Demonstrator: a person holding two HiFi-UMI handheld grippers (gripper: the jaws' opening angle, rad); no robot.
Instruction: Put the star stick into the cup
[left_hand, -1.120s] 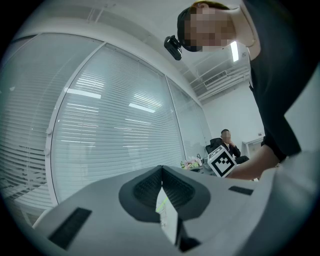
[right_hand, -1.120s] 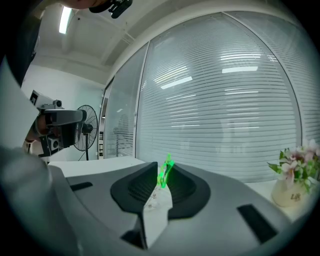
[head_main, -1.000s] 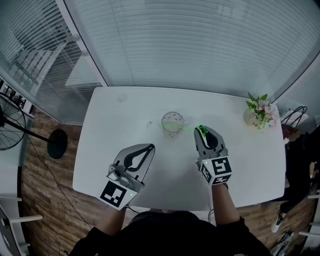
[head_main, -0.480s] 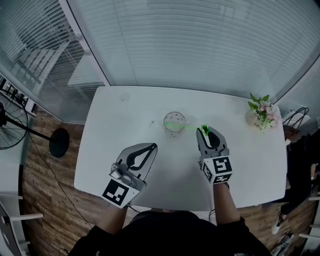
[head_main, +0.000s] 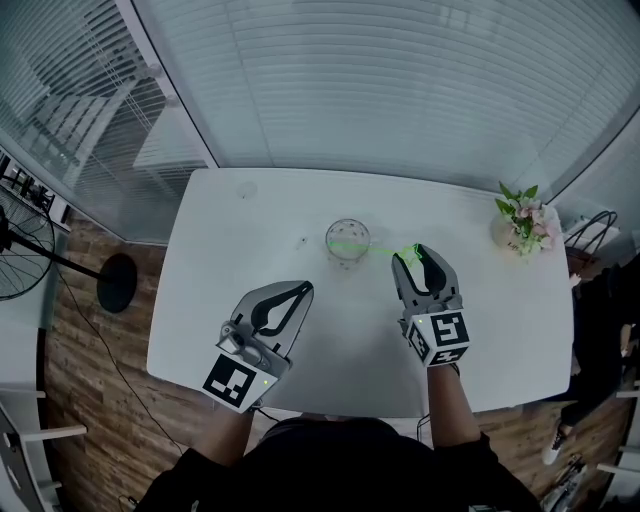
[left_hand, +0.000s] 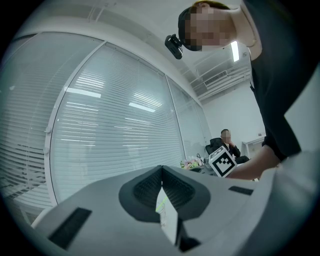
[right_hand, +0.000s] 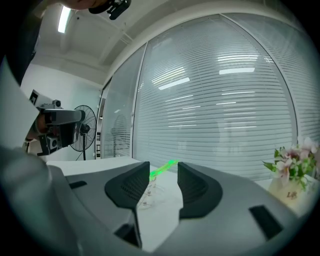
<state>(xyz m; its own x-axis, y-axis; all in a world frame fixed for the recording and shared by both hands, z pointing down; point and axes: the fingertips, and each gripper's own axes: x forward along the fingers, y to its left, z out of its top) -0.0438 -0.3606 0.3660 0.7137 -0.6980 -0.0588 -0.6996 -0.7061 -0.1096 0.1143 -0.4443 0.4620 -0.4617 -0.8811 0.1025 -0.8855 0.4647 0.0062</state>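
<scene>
Though clamped earlier, right hand-held gripper (head_main: 415, 255) opening around star stick (head_main: 375, 251), tip in cup (head_main: 331, 246)

I can read no words, numbers or brand names anywhere in my views. The left marker cube (head_main: 240, 381) and the right marker cube (head_main: 441, 337) carry only black-and-white square patterns, no letters. The flower pot (right_hand: 289, 190) bears a small dark mark, too blurred for me to read.
</scene>
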